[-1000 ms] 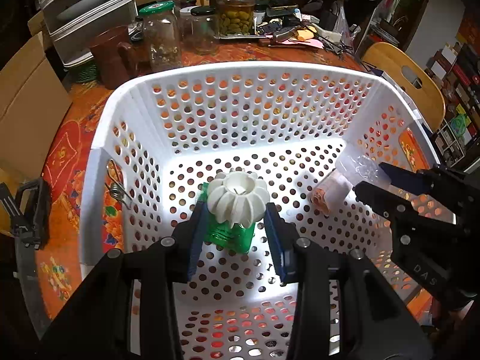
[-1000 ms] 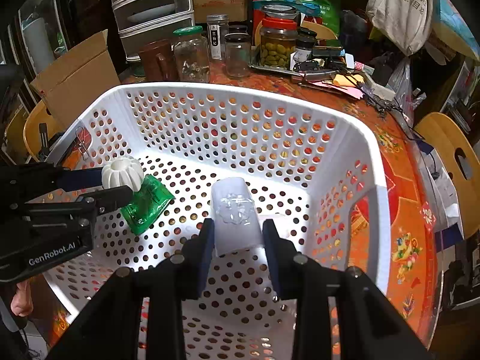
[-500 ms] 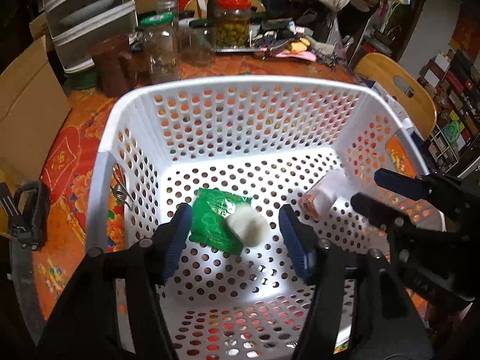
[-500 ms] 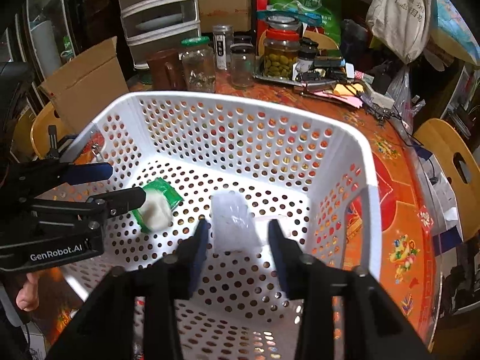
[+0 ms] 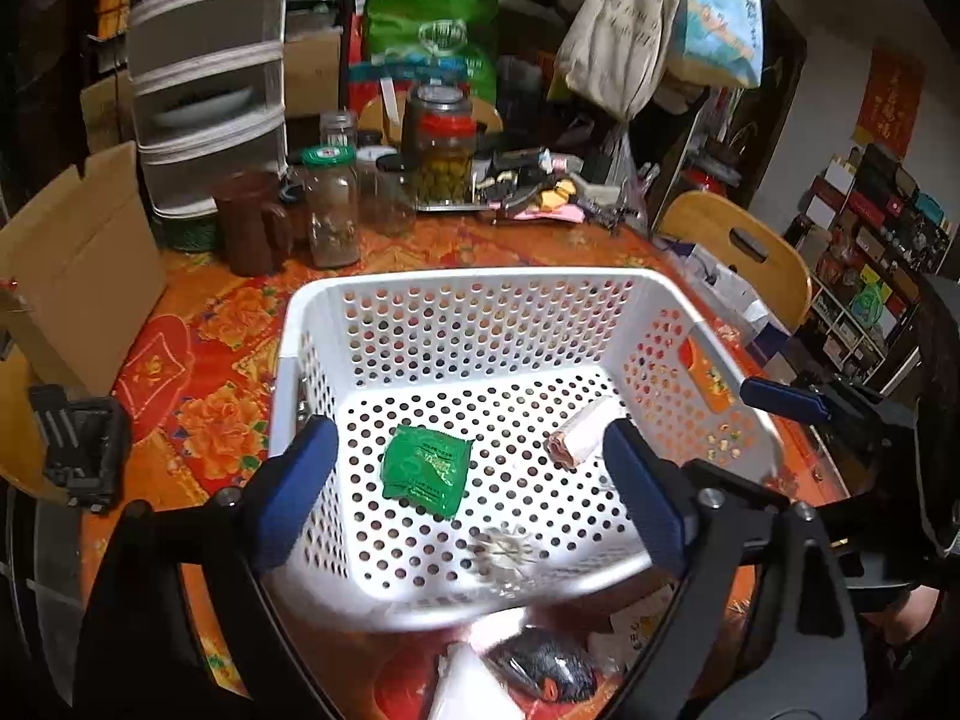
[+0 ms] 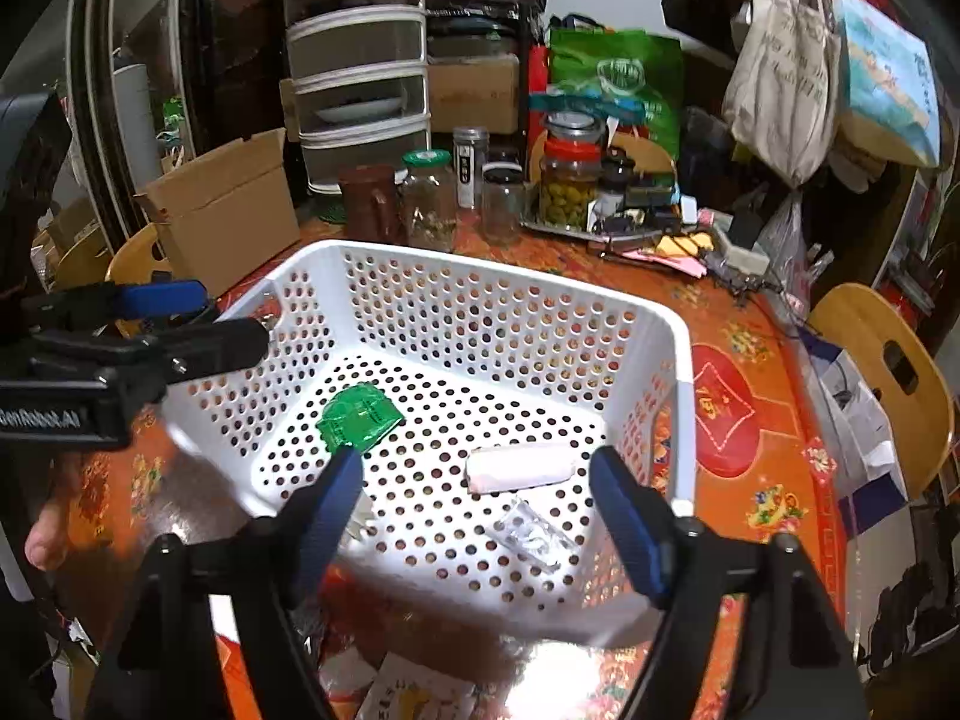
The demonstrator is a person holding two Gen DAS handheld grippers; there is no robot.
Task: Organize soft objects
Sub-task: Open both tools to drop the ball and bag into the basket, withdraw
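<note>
My left gripper (image 5: 468, 480): jaws spreading apart with nothing pressed between them; they frame the lower middle of my left view, above the basket's near half.
My right gripper (image 6: 474, 510): jaws also widening, gripping nothing; they sit low in my right view over the basket's near rim.
White perforated plastic basket (image 5: 456, 282): fills the centre of both views, resting on the orange floral tablecloth (image 5: 198, 360); its near rim is smeared by blur.
Green foil sachet (image 5: 427, 469): lies flat on the basket floor, centre of my left view, left of centre in my right view (image 6: 358, 415).
White fluted round soft thing (image 5: 504, 552): blurred on the basket floor near the front wall, below the sachet in my left view; in my right view my own left finger covers that spot.
White paper-wrapped roll (image 6: 519, 468): lies on its side on the basket floor, right of the sachet and apart from it; its pinkish end shows in my left view (image 5: 576, 441).
Clear crinkled plastic piece (image 6: 531, 534): just below the roll in my right view, hard to read through glare; I cannot pick it out in my left view.
Hard to make out: dark rounded object (image 5: 540, 669) and white scraps in front of the basket, bottom of my left view, cut off by my fingers.
Around: glass jars (image 5: 330, 210) and a brown mug (image 5: 249, 228) behind the basket, upper middle; a cardboard box (image 5: 72, 264) at the left edge; a wooden chair back (image 5: 732, 252) at the right.
In the way: my left gripper's body crosses the basket's left rim in my right view (image 6: 120, 348); a bit of my hand (image 6: 45, 534) shows below it.
</note>
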